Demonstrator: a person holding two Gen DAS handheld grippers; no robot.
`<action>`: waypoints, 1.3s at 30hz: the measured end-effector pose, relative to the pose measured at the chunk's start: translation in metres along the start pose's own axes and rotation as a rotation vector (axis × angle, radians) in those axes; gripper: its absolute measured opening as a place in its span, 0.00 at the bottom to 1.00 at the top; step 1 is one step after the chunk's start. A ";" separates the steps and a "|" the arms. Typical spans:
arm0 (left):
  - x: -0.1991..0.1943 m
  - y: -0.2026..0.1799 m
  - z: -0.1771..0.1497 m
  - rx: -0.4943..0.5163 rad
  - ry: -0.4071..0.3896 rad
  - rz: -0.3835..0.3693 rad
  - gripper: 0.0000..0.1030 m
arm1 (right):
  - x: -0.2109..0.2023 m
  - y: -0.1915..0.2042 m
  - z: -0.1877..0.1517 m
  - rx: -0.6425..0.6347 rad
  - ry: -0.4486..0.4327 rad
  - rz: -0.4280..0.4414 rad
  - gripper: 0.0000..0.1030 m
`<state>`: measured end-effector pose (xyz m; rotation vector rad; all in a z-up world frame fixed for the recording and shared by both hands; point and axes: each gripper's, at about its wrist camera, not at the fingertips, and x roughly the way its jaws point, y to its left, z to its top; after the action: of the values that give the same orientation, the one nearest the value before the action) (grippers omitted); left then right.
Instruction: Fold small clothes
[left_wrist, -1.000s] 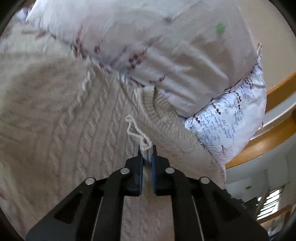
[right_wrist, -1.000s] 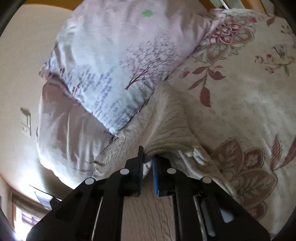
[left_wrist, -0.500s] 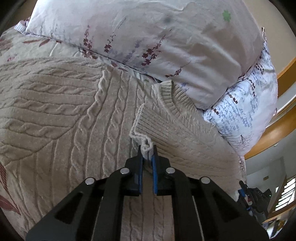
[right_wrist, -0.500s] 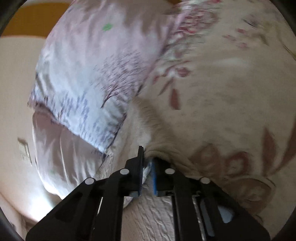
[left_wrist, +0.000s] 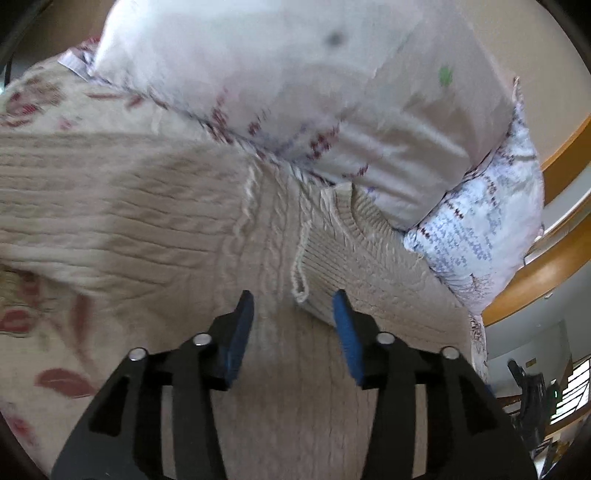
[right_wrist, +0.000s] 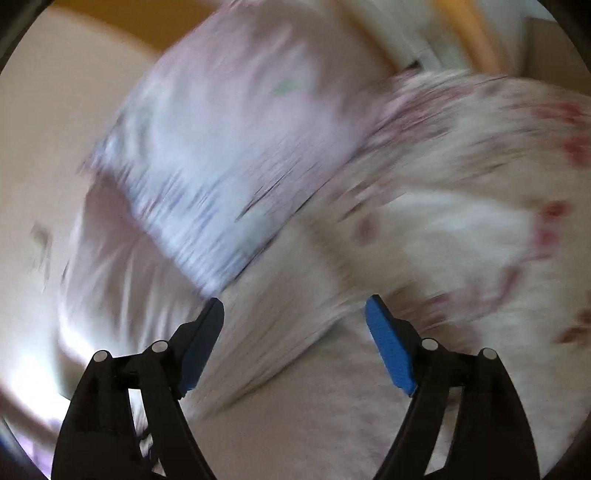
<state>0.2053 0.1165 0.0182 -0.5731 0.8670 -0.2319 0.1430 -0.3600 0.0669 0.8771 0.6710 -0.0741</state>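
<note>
A cream cable-knit sweater lies spread on the bed, its ribbed collar against the pillows. A folded-over ribbed edge lies just ahead of my left gripper, which is open and holds nothing. My right gripper is open wide and empty above the sweater; that view is heavily blurred by motion.
Two floral pillows rest at the head of the bed, also in the right wrist view. A floral bedspread lies under the sweater. A wooden headboard rail curves at the right.
Both grippers have opened and let go of the sweater's edges, which now lie on the garment. The right gripper is moving fast.
</note>
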 end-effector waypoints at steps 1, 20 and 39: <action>-0.009 0.005 0.000 -0.003 -0.012 -0.007 0.49 | 0.009 0.007 -0.003 -0.027 0.051 0.022 0.78; -0.109 0.178 -0.004 -0.523 -0.219 0.105 0.41 | 0.055 0.047 -0.056 -0.248 0.294 0.103 0.80; -0.119 0.160 0.037 -0.531 -0.352 0.014 0.06 | 0.053 0.043 -0.058 -0.277 0.244 0.186 0.80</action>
<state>0.1528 0.3125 0.0242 -1.0666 0.5842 0.1192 0.1693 -0.2781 0.0401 0.6820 0.8017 0.2912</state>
